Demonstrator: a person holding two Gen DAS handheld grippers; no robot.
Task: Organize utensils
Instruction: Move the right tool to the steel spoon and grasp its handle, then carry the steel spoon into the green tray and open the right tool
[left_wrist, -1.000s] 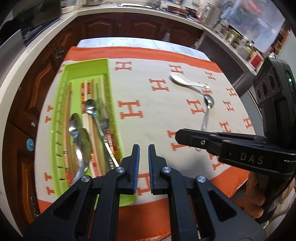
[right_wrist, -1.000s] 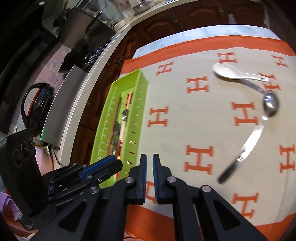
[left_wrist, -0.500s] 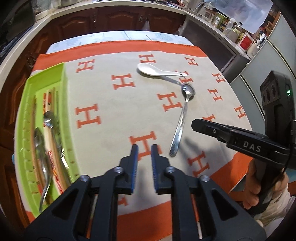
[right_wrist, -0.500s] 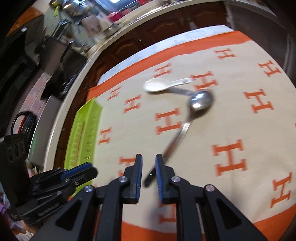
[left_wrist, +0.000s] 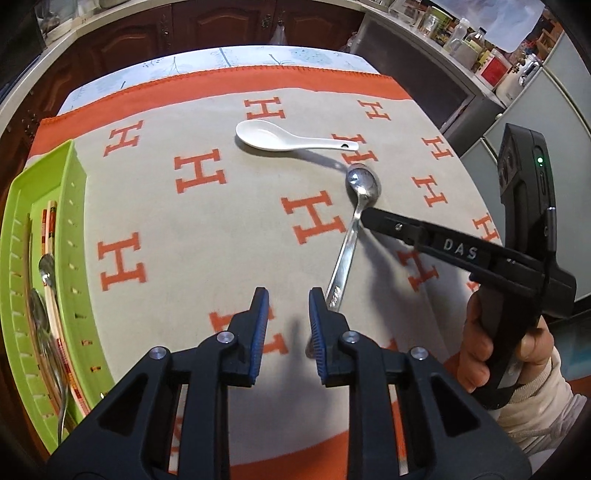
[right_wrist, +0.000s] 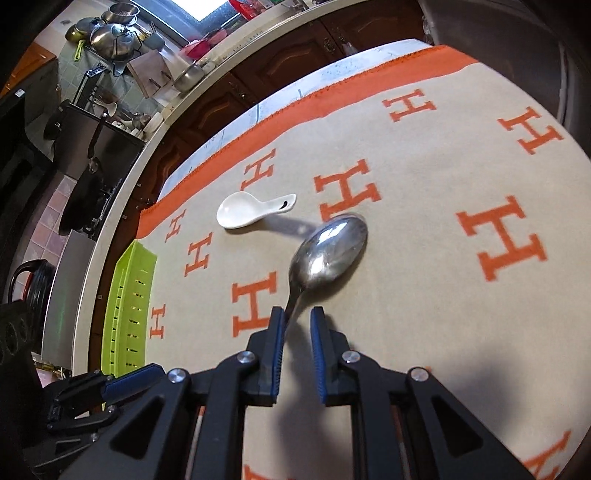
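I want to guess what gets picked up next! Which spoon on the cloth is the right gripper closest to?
The shiny metal spoon: its handle runs between the open right hand-held gripper fingers. The white spoon lies farther off.

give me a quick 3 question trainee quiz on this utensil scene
1. True or false: the right gripper has its fingers on either side of the metal spoon handle.
2. Which loose utensil lies farther from the green tray? A) white ceramic spoon B) metal spoon
3. Fill in: the left gripper is open and holds ____.

Key: 1 true; 2 B; 3 nothing
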